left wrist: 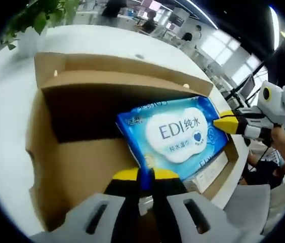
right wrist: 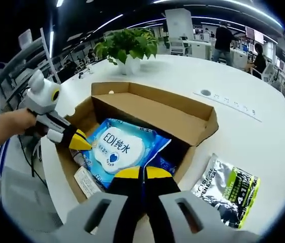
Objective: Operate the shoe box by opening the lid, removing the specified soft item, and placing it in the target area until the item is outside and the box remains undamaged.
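An open brown cardboard shoe box [left wrist: 81, 152] [right wrist: 152, 109] lies on a white table, its lid folded back on the far side. A blue soft pack of wet wipes [left wrist: 175, 134] [right wrist: 117, 147] is tilted up inside it. My left gripper [left wrist: 145, 175] is shut on the pack's near edge, and in the right gripper view it [right wrist: 80, 142] comes in from the left onto the pack's left end. My right gripper [right wrist: 142, 173] is shut on the pack's opposite corner. In the left gripper view it [left wrist: 227, 123] pinches the pack's right edge.
A white flat item [right wrist: 87, 181] [left wrist: 210, 172] lies in the box under the pack. A silver, black and green pouch [right wrist: 226, 190] rests on the table [right wrist: 233, 126] right of the box. A potted plant [right wrist: 127, 50] [left wrist: 33, 23] stands beyond it. People sit at desks far behind.
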Tool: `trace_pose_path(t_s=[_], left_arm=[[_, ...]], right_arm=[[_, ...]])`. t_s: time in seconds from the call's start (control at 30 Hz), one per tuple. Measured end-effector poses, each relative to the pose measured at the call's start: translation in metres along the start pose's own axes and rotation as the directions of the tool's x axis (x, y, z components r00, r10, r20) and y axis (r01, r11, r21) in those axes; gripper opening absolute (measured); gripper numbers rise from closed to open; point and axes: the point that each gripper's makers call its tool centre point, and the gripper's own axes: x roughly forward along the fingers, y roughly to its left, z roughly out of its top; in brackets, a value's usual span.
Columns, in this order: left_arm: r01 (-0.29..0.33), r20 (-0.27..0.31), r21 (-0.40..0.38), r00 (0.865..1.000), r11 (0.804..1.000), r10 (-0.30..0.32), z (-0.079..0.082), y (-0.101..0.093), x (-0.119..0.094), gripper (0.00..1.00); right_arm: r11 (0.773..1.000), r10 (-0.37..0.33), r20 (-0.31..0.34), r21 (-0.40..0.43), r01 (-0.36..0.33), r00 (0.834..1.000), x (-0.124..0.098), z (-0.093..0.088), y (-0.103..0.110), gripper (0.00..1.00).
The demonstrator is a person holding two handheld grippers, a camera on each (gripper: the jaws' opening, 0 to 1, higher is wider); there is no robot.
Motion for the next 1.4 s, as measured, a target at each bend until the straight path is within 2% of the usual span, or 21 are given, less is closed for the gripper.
trace_pose_path(t_s=[0.57,1.0,1.4], left_arm=[[-0.002,0.079,0.023,0.997,1.000,0.000,0.018,-0.016,-0.023,0.00],[0.019,0.114,0.068,0.993,0.997,-0.027,0.035,-0.045,-0.034,0.00],[0.044,0.141,0.114,0.988,0.993,-0.060,0.049,-0.081,-0.025,0.00]], right_arm=[[0.998,0.006,0.035,0.056,-0.008,0.999,-0.018,0.007,0.000,0.00],[0.996,-0.006,0.065,0.094,0.000,0.998,-0.047,0.010,-0.010,0.00],[0.990,-0.053,0.073,0.133,0.043,0.996,-0.073,0.005,-0.037,0.00]])
